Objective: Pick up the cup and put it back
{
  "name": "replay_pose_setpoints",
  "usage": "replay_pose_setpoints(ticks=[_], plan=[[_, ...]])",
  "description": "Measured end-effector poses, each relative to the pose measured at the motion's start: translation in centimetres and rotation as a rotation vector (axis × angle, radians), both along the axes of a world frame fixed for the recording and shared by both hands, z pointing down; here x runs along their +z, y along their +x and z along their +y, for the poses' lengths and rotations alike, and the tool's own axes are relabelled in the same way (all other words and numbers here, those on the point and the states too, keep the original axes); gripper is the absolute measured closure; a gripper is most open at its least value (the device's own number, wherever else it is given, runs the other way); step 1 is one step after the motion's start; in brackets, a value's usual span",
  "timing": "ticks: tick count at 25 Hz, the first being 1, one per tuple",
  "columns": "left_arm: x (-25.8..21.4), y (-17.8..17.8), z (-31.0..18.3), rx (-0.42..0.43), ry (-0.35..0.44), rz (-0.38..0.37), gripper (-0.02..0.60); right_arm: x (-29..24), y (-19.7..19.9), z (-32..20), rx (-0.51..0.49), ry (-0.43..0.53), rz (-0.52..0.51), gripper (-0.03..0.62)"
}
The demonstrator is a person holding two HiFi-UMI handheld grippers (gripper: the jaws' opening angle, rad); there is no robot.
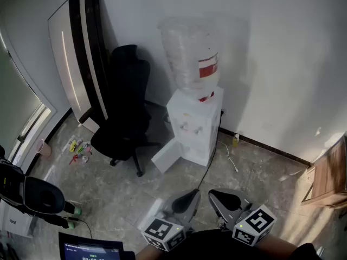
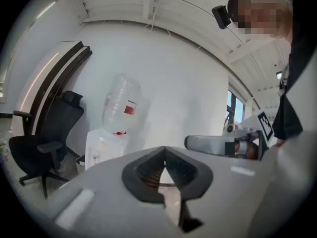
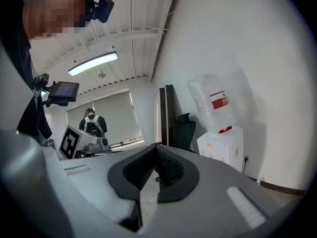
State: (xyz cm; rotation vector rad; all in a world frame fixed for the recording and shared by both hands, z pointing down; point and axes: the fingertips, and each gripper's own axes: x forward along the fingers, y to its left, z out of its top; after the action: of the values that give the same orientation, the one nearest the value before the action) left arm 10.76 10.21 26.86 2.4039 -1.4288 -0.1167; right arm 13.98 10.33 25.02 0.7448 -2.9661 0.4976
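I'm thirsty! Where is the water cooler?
In the head view the water cooler stands near the middle, against the white wall, just right of the black office chair.

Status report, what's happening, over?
Left gripper shut, empty. Right gripper shut, empty. No cup in view. Water dispenser ahead, office chair beside it.

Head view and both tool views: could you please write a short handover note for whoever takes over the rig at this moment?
Left tool: shut, nothing between the jaws.
Right tool: shut, also empty.
Both are held low in front of the person, pointing toward the water dispenser, well short of it.
Cup: cannot be made out in any view.
Done: nothing that shows.
Left: find the cup, pick it up, put it back.
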Motion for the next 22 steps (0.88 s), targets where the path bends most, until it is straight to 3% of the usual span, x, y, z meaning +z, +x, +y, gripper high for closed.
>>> replay_pose_setpoints(ticks=[22], plan=[[0.18,0.47,1.06,0.015,-0.004,0.010,0.578,-0.20,0.64,0.68,0.012,-0.004,-0.004,0.586]])
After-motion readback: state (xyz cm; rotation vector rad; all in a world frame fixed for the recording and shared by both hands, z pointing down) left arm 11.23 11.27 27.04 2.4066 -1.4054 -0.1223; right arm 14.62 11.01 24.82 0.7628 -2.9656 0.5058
